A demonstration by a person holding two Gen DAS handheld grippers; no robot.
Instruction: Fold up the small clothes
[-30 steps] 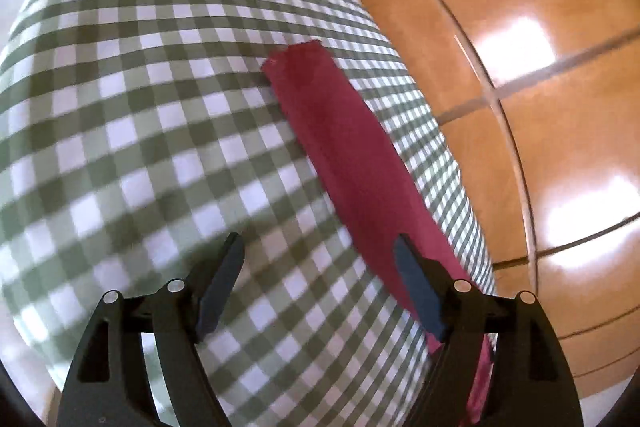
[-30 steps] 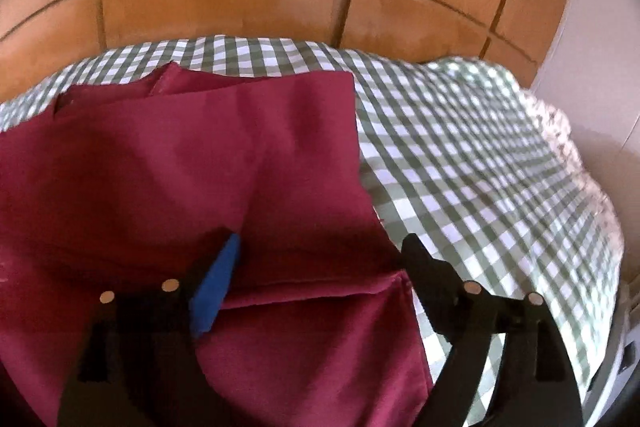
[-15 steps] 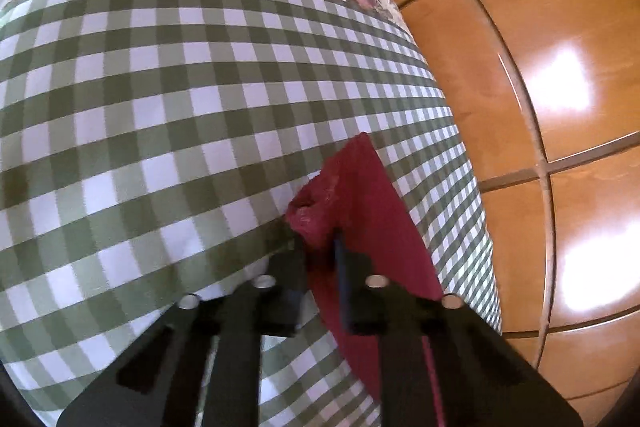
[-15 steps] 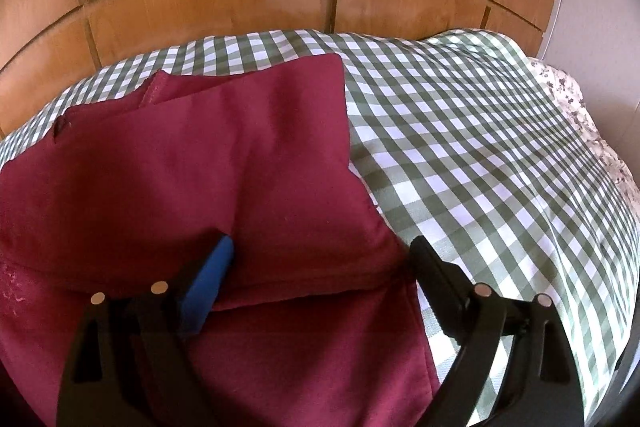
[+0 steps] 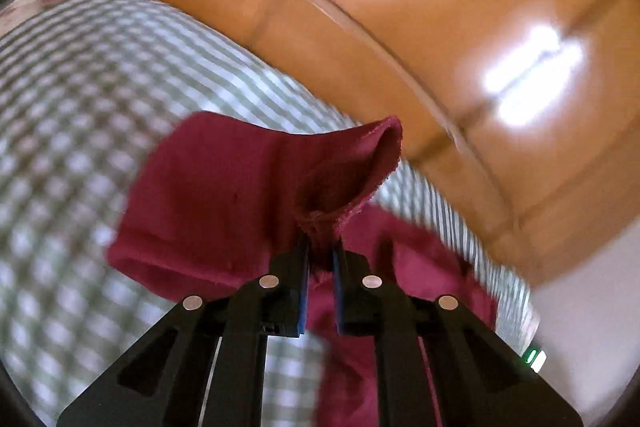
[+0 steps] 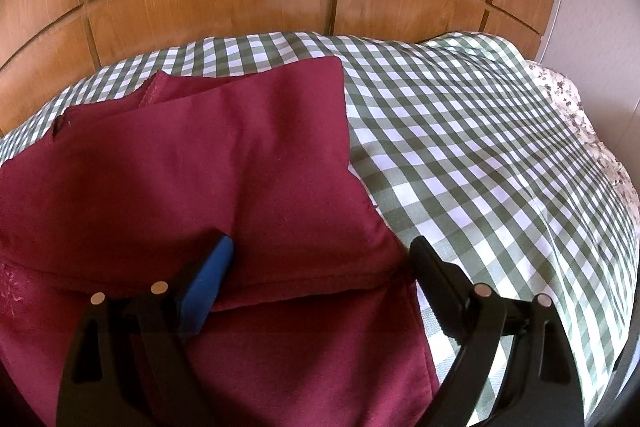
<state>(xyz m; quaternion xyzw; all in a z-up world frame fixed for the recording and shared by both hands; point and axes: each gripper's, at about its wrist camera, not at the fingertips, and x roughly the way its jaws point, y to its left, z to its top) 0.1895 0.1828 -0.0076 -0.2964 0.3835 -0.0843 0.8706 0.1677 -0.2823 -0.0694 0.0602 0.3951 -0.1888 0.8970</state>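
We had our left gripper (image 5: 320, 247) clenched on a bunched edge of the red garment (image 5: 224, 195), lifting that part above the checked cloth (image 5: 80, 107). Our right gripper (image 6: 320, 259) stood wide open, gripping nothing, one finger (image 6: 212, 267) over the folded garment (image 6: 200, 167) lying flat there.

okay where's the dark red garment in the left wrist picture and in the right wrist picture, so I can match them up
Left wrist view: the dark red garment fills the lower centre, an end pinched and lifted by the left hand-held gripper.
Right wrist view: the garment lies flat across the left and centre.
Shared landmark: the green checked cloth beneath it.
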